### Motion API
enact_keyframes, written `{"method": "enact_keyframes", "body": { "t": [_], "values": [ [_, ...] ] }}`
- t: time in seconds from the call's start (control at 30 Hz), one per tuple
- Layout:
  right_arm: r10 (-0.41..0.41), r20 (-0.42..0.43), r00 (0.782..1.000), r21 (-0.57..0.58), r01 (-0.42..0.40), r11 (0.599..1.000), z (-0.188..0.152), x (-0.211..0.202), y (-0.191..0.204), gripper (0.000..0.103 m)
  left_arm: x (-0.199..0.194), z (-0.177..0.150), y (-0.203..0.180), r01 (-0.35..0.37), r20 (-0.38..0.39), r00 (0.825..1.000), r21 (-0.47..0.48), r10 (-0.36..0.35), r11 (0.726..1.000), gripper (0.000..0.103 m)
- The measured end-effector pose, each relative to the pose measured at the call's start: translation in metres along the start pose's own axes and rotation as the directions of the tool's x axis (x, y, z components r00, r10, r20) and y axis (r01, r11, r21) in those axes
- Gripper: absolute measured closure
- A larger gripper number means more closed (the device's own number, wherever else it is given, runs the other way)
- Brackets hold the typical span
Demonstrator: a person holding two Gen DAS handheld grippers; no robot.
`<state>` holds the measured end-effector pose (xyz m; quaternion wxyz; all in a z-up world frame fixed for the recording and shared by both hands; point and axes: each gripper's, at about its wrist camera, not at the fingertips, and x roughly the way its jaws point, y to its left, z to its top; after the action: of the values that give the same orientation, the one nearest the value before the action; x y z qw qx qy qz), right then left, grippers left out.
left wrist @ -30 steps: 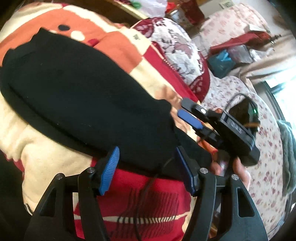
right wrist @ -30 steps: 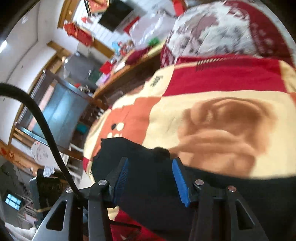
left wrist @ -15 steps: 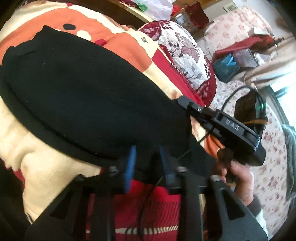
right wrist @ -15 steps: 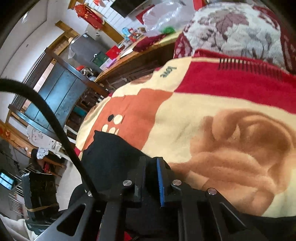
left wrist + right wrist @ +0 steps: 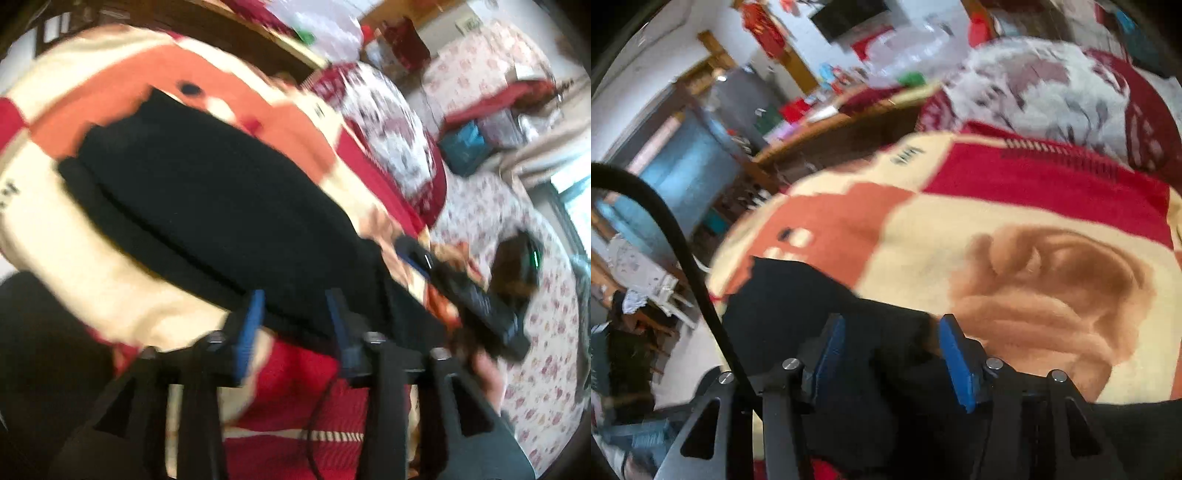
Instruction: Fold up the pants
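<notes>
Black pants point(image 5: 207, 206) lie folded lengthwise on red, cream and orange blanket point(image 5: 110, 291). Left claw point(image 5: 295, 317) spread wide at near edge of pants, blue pads either side of hem, gripping nothing. Right claw point(image 5: 892, 349) likewise parted over pants point(image 5: 798, 306), cloth between pads unpinched. Both views motion-blurred.

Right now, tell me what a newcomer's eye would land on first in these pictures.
First, the black knit pants lying folded across a cream, orange and red patterned blanket. Next, the blue-padded left gripper and right gripper, both open at the pants' near edge. Behind lies a red and white floral quilt.
</notes>
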<state>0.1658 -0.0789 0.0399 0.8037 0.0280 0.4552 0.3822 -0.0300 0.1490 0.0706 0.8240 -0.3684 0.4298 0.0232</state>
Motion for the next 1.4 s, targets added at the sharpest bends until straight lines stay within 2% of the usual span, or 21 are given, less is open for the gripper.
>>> {"method": "enact_keyframes", "body": {
  "t": [0.03,0.13,0.23,0.33,0.5,0.63,0.8,0.87,0.97,1.03,1.17,1.3,1.33,1.37,1.4],
  "values": [
    [0.03,0.006,1.0,-0.022,-0.03,0.999,-0.003,-0.004,0.01,0.052,-0.008,0.006,0.009,-0.009,0.021,1.0,-0.021,0.01,1.0,0.054],
    [0.111,-0.001,0.994,-0.089,-0.111,0.99,-0.015,-0.004,0.041,0.052,-0.025,0.024,0.038,-0.06,0.068,0.996,-0.069,0.065,0.996,0.054],
    [0.167,-0.032,0.985,-0.198,-0.17,0.965,-0.025,0.006,0.078,0.052,-0.031,0.038,0.063,-0.086,0.071,0.993,-0.108,0.094,0.99,0.054],
    [0.148,-0.073,0.986,-0.283,-0.162,0.945,-0.037,0.024,0.105,0.052,-0.027,0.047,0.08,-0.069,0.035,0.997,-0.144,0.075,0.987,0.054],
    [0.166,-0.12,0.979,-0.284,-0.194,0.939,-0.049,0.045,0.122,0.052,-0.016,0.054,0.092,-0.041,0.012,0.999,-0.192,0.044,0.98,0.054],
    [0.133,-0.116,0.984,-0.349,-0.166,0.922,-0.055,0.049,0.132,0.052,-0.016,0.057,0.099,0.017,0.033,0.999,-0.246,-0.009,0.969,0.054],
    [0.051,-0.102,0.993,-0.419,-0.09,0.904,-0.057,0.059,0.14,0.052,-0.014,0.064,0.101,0.045,0.039,0.999,-0.305,-0.034,0.951,0.054],
    [0.021,-0.095,0.995,-0.451,-0.062,0.89,-0.058,0.062,0.145,0.052,-0.022,0.066,0.098,0.081,0.055,0.996,-0.309,-0.068,0.947,0.053],
    [-0.011,-0.086,0.996,-0.486,-0.032,0.874,-0.061,0.065,0.148,0.052,-0.02,0.069,0.096,0.047,0.037,0.999,-0.283,-0.038,0.958,0.051],
    [-0.016,-0.088,0.996,-0.488,-0.029,0.873,-0.06,0.069,0.147,0.052,-0.011,0.069,0.1,0.029,0.009,1.0,-0.298,-0.028,0.954,0.051],
    [-0.033,-0.076,0.997,-0.509,-0.011,0.861,-0.06,0.072,0.15,0.052,-0.01,0.072,0.103,0.037,0.032,0.999,-0.314,-0.028,0.949,0.051],
    [-0.066,-0.056,0.996,-0.549,0.024,0.835,-0.061,0.075,0.155,0.064,-0.004,0.083,0.098,0.062,0.049,0.998,-0.301,-0.05,0.952,0.051],
    [-0.059,-0.058,0.997,-0.548,0.018,0.837,-0.061,0.075,0.155,0.067,-0.002,0.084,0.096,0.059,0.048,0.998,-0.287,-0.048,0.956,0.054],
    [-0.049,-0.06,0.997,-0.54,0.009,0.842,-0.059,0.074,0.155,0.073,-0.001,0.084,0.094,0.044,0.047,0.998,-0.271,-0.032,0.962,0.068],
    [-0.038,-0.063,0.997,-0.528,-0.002,0.849,-0.058,0.072,0.155,0.08,-0.002,0.084,0.092,0.03,0.049,0.999,-0.256,-0.018,0.966,0.074]
  ]
}}
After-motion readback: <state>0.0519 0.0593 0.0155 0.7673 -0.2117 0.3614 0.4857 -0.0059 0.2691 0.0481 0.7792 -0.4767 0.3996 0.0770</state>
